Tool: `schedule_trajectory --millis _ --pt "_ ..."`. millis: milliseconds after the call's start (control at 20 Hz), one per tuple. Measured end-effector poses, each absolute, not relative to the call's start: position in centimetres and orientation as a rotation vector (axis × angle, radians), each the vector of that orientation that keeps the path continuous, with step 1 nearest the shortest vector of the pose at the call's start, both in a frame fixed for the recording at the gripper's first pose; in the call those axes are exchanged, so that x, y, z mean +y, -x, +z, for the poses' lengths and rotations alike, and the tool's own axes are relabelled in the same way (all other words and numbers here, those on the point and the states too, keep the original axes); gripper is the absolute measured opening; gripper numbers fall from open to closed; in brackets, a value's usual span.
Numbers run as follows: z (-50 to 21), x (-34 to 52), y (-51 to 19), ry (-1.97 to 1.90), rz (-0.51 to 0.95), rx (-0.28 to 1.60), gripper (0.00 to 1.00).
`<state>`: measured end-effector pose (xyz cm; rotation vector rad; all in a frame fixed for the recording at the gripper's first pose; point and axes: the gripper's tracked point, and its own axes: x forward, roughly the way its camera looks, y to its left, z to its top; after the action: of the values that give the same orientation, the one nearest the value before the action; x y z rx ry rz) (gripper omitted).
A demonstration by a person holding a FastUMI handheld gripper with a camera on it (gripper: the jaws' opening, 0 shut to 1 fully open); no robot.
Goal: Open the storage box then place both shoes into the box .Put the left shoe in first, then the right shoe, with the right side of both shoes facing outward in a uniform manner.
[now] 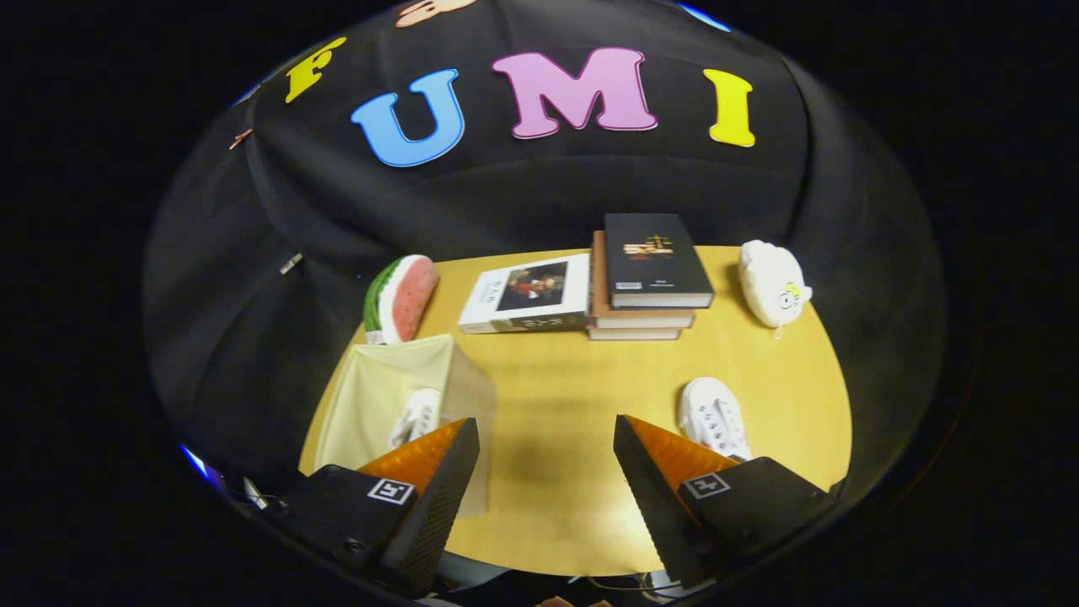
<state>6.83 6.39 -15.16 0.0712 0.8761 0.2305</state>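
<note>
A pale translucent storage box [383,396] stands on the wooden table [548,379], just ahead of my left finger [430,480]. One white shoe [416,417] shows through its clear front panel, inside the box. A second white shoe [715,417] lies on the table just beyond my right finger [653,489], toe pointing away. My gripper [546,438] hangs above the table with its fingers wide apart and nothing between them.
At the table's far side lie a white book [527,295], a stack of books [645,278], a watermelon-slice plush [403,298] behind the box and a white plush toy [771,282] at the far right.
</note>
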Motion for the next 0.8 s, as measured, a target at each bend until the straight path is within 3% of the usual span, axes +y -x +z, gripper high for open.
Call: schedule_trajectory --millis 400,800 --pt "-22.0 -9.6 -6.1 0.073 0.116 1.001 0.99" --pt "-32.2 -16.0 -4.6 0.293 0.179 1.159 0.99"
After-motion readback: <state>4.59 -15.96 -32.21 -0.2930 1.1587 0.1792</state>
